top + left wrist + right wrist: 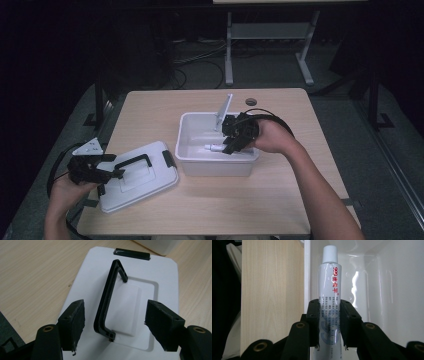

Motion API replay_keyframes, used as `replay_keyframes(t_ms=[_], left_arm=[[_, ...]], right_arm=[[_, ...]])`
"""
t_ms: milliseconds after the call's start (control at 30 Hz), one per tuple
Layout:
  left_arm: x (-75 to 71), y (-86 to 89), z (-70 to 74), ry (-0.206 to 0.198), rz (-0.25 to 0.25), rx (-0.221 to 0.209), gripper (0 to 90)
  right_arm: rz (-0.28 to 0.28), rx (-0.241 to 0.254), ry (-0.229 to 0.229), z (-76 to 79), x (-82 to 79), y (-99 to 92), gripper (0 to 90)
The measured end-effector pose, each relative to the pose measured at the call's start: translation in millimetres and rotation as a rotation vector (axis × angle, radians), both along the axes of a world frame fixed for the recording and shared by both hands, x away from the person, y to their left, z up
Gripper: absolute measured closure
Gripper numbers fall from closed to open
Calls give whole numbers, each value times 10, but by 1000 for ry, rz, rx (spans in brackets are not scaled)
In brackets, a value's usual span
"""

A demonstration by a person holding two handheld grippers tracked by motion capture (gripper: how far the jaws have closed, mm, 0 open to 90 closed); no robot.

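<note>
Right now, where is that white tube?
The white tube is clamped in the right tool, inside the white bin at the table's middle.

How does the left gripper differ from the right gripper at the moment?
The left gripper has its jaws spread wide and grips nothing, while the right gripper is clamped on a white squeeze tube with a ribbed white cap. The left one hovers above the flat white plastic lid with a black handle on the wooden table; the right one reaches into the open white plastic bin. Both have two black jaws.
</note>
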State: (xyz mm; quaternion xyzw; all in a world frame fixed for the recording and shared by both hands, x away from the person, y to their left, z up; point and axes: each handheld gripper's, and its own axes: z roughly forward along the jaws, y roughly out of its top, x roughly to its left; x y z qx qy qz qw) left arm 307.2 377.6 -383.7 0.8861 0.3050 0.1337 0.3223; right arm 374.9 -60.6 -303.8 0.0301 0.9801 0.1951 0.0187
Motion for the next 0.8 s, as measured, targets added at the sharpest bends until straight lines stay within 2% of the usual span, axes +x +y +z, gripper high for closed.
replay_keyframes(t_ms=[800], left_arm=[[-1,8,-1,0,4,-6,313]], right_arm=[[-29,-7,38,-218,108,19,711]])
